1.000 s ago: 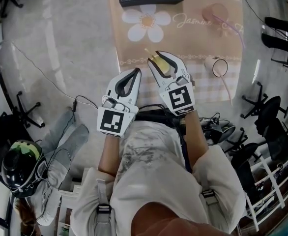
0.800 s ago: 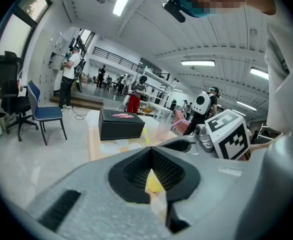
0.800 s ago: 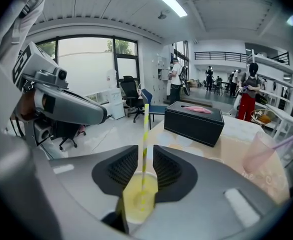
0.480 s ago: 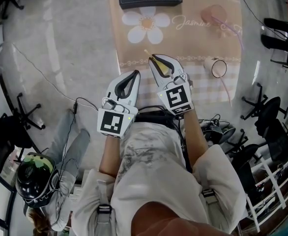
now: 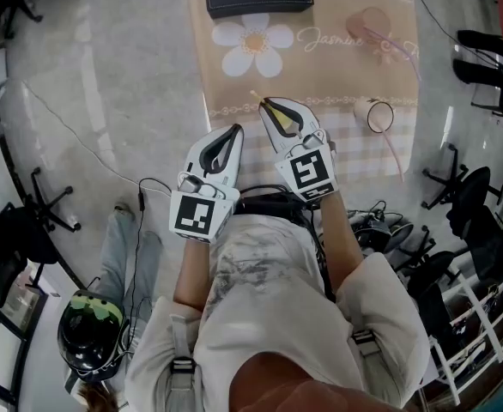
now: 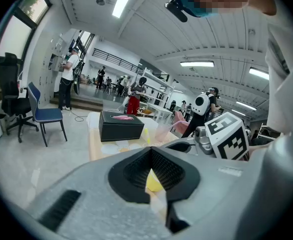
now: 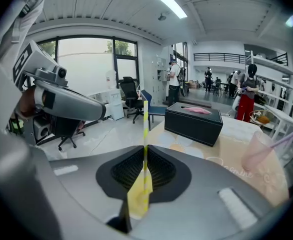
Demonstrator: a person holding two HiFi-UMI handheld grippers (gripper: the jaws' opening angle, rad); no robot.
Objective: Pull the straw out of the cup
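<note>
**A:** Where is the straw just now?

**B:** Pinched in the right tongs (image 7: 145, 148), whose jaws have just been closing on it. The straw (image 7: 145, 126) is thin and striped yellow and white. It stands upright in the middle of the right gripper view, and in the head view its end pokes out past the tips, just above centre.

**A:** And the cup?

**B:** The cup (image 5: 276, 116) is small and yellow. It shows through the loop of those tongs and seems to rest on the flower-print mat (image 5: 337, 67).

**A:** The left tongs?

**B:** The left tongs (image 5: 237, 130) are closed tip to tip, just lower left of the right ones. A yellow patch (image 6: 154, 181) shows in their loop; I can't tell what it is.

**A:** How should the pull go?

**B:** I'd draw slowly along the straw's own line, gripping firmly without flattening it. Nothing seems to steady the cup, so a jerk could tip or lift it.
</note>
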